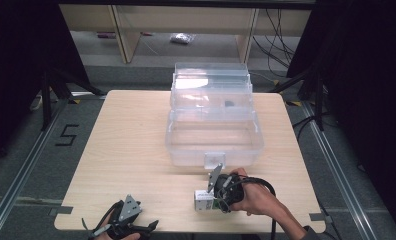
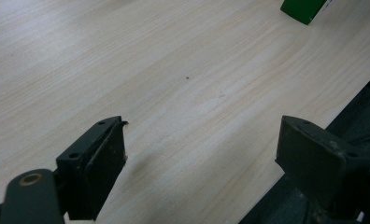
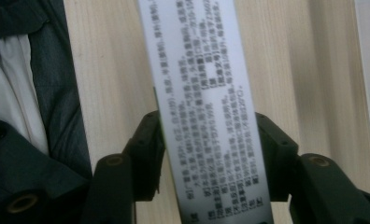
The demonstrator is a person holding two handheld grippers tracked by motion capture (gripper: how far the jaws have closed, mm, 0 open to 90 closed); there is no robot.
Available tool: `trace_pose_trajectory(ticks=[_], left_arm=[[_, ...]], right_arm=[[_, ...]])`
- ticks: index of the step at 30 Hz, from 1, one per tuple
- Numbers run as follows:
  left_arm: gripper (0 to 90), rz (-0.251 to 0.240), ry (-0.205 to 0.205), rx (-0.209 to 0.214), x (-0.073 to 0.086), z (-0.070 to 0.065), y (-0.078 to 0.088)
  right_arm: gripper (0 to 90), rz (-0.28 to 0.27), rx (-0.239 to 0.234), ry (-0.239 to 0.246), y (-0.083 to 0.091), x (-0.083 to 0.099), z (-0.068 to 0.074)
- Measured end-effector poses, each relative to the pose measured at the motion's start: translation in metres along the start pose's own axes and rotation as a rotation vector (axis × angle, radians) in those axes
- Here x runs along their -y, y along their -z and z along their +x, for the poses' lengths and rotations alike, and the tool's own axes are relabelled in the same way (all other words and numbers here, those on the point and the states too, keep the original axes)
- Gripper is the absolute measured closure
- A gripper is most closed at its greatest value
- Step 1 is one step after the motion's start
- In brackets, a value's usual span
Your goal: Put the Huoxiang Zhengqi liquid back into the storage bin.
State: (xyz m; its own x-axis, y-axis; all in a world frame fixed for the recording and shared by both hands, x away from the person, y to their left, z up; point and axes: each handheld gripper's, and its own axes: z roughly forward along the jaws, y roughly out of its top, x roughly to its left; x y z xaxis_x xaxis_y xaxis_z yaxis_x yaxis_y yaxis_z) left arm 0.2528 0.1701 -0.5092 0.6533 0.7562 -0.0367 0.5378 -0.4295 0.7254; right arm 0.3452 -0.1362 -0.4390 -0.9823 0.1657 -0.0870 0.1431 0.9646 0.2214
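A small white carton [image 1: 202, 200] with a green side lies on the wooden table [image 1: 131, 150] near the front edge. In the right gripper view its printed white face [image 3: 202, 84] runs up between the two black jaws, whose pads press on both its long sides. My right gripper [image 1: 212, 201] is shut on the carton, held by a hand coming in from the lower right. My left gripper [image 1: 148, 229] rests at the front left corner, jaws wide apart over bare wood [image 2: 202, 140]. A green corner of the carton [image 2: 304, 8] shows far off in the left gripper view.
A clear plastic storage box [image 1: 213, 150] with its lid swung back stands at the middle back of the table, just beyond the carton. The table's front edge [image 2: 314, 112] lies close to the left gripper. Dark clothing [image 3: 57, 102] sits beside the right gripper.
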Motion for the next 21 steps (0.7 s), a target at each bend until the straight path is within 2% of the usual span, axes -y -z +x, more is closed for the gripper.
trace_pose_trajectory(ticks=[1,2,4,6,7,9,10,12,13,14,15,16,20,21], left_arm=[[15.2,-0.002,0.008,0.001,0.0,0.0,0.0],[15.2,0.013,-0.005,-0.003,0.0,0.001,0.001],[15.2,0.014,-0.012,-0.008,0.0,0.001,0.0],[15.2,0.008,-0.005,-0.01,0.0,0.001,0.0],[15.2,0.006,-0.008,-0.005,0.0,0.001,0.0],[15.2,0.0,0.002,0.002,0.0,0.0,0.0],[15.2,0.008,-0.006,-0.012,0.0,0.001,0.0],[15.2,0.008,-0.008,-0.014,0.0,0.001,0.001],[15.2,0.009,-0.007,-0.013,0.0,0.001,0.0],[15.2,0.01,-0.007,-0.012,0.0,0.001,0.0],[15.2,-0.001,0.008,-0.001,0.0,0.0,0.0],[15.2,-0.001,0.008,-0.003,0.0,0.0,0.0],[15.2,-0.003,0.005,-0.003,0.0,0.0,0.0],[15.2,0.007,-0.005,-0.015,0.0,0.001,0.0]], right_arm=[[55.2,0.023,0.001,-0.033,0.002,-0.001,0.004],[56.0,0.025,0.001,-0.001,0.001,-0.002,0.003],[58.3,0.036,0.002,0.009,0.001,-0.003,0.004],[62.5,0.04,-0.008,0.071,0.001,-0.004,0.001],[63.4,0.046,-0.009,0.052,0.002,-0.005,0.002],[63.9,0.049,-0.011,0.049,0.002,-0.004,0.002],[64.2,0.05,-0.016,0.038,0.003,-0.004,0.002],[64.4,0.048,-0.023,0.07,0.003,-0.003,-0.001],[64.4,0.049,-0.024,0.032,0.004,-0.002,0.001],[64.5,0.045,-0.022,0.063,0.005,-0.002,-0.001],[64.5,0.05,-0.026,0.033,0.008,-0.001,0.0],[64.6,0.045,-0.032,0.024,0.01,0.0,0.0],[64.6,0.044,-0.024,0.021,0.022,-0.001,-0.001],[64.6,0.041,-0.026,0.018,0.023,-0.001,-0.001]])
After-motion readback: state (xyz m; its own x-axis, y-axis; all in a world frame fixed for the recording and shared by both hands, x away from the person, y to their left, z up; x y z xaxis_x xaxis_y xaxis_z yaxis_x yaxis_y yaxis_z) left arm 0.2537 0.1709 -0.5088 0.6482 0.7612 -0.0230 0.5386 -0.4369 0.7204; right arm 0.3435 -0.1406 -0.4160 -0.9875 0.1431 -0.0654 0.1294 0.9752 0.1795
